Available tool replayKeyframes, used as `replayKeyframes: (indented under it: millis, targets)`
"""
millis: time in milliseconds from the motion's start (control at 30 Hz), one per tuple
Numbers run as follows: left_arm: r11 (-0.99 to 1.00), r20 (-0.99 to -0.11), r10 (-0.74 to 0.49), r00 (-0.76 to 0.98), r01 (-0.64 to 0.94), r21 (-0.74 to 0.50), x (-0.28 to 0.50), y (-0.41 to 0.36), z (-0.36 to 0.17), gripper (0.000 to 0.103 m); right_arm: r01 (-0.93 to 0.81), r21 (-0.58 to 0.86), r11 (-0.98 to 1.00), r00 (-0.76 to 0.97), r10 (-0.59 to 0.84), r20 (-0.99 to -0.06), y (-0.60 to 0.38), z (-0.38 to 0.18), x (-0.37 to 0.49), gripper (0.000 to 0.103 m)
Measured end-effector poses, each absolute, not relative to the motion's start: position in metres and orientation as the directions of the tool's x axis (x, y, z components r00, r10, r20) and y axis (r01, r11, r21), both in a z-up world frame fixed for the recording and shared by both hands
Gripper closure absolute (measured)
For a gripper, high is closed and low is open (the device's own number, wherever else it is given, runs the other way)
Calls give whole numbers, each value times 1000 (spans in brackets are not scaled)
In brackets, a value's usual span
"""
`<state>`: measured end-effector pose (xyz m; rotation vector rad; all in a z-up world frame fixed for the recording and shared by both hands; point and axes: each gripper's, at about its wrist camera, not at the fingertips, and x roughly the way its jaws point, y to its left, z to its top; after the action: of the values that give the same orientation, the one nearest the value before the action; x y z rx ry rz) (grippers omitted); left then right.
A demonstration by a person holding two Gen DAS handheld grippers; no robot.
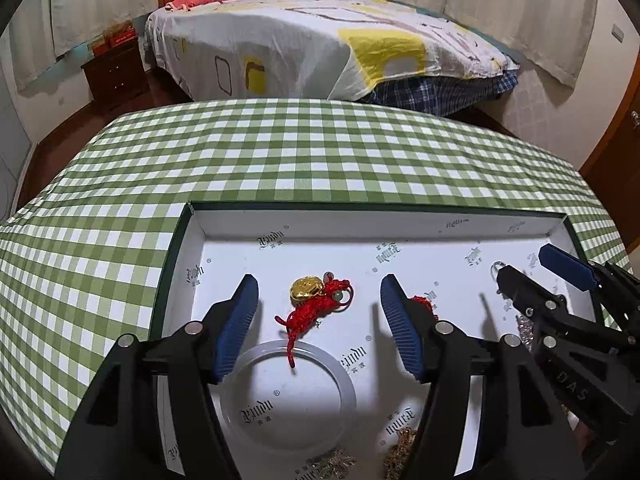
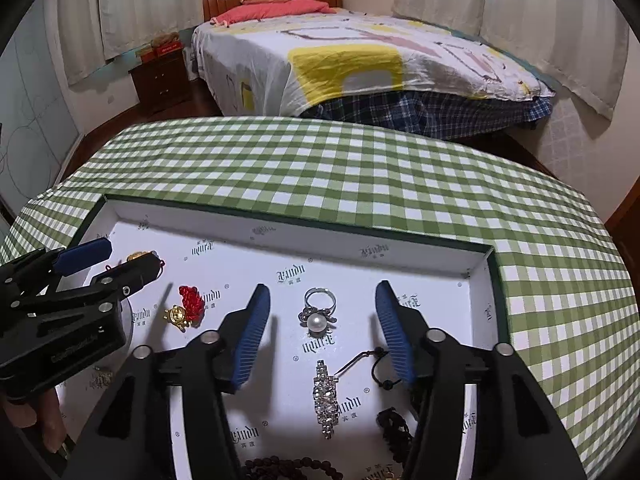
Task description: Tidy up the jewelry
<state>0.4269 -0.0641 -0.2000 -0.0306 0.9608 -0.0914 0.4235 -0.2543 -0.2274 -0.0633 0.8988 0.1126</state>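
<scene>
A shallow white box [image 1: 360, 226] with dark green rim holds the jewelry. In the left wrist view my left gripper [image 1: 318, 300] is open over a gold charm on a red knotted cord [image 1: 316, 296], just beyond a translucent bangle [image 1: 290, 394]. My right gripper [image 1: 536, 266] shows at the right, open. In the right wrist view my right gripper [image 2: 320, 306] is open around a pearl ring [image 2: 318, 312]. A rhinestone bar [image 2: 326, 396], a black cord [image 2: 376, 364], dark beads [image 2: 288, 466] and a red-and-gold charm [image 2: 186, 306] lie in the box [image 2: 280, 224]. My left gripper [image 2: 120, 258] is at the left.
The box sits on a table with a green checked cloth [image 1: 280, 148]. A bed with a patterned cover [image 1: 300, 40] stands beyond the table, with a dark nightstand [image 1: 116, 72] and curtains behind.
</scene>
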Motion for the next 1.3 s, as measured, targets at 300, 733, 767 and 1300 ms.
replayKeyframes:
  millis: [300,733,767,1300]
  targets:
    - [997,-772,-69,632,69,-32,415,-65,-184,26,-69,3,998,692,50,-720,-265,-216,412,36]
    - [998,-709,14,705,39,58,390,-72,-165,12,-20,-64,998,758,-27,-651,-269,-198,381,25]
    - [997,-702,19,712,35,63,386,-72,-162,12,-18,-66,998,760,-29,-649,-269,-197,377,23]
    - [998,-667,14,745,30,54,288,-68,-126,10,28,22,999,759,-7,-651,-285,-184,291,21]
